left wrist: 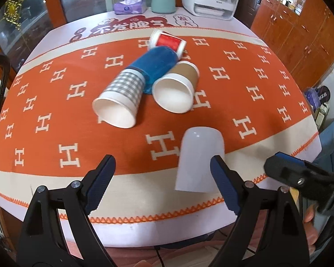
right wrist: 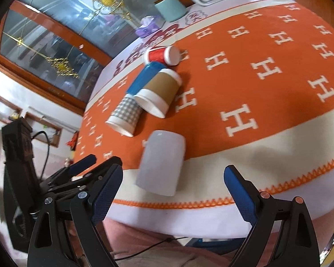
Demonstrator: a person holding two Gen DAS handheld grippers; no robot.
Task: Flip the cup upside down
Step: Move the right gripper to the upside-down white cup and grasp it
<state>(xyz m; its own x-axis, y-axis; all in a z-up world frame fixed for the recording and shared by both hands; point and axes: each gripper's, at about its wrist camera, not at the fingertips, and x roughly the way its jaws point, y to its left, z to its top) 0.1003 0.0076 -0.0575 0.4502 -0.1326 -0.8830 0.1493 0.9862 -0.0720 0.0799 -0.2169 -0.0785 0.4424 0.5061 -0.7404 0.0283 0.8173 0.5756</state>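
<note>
1. One white cup (left wrist: 200, 159) stands mouth-down near the counter's (left wrist: 127, 227) front edge in the left wrist view, just ahead of the left tool (left wrist: 162, 166) and toward its right finger. That tool gapes wide, holding nothing. The right tool (left wrist: 285, 169) shows at the right edge.
2. From the right wrist view, the white cup (right wrist: 161, 163) sits ahead, nearer the left finger. The right tool (right wrist: 173, 178) is spread wide and empty, tilted; the left tool (right wrist: 95, 162) hovers beside it.
</note>
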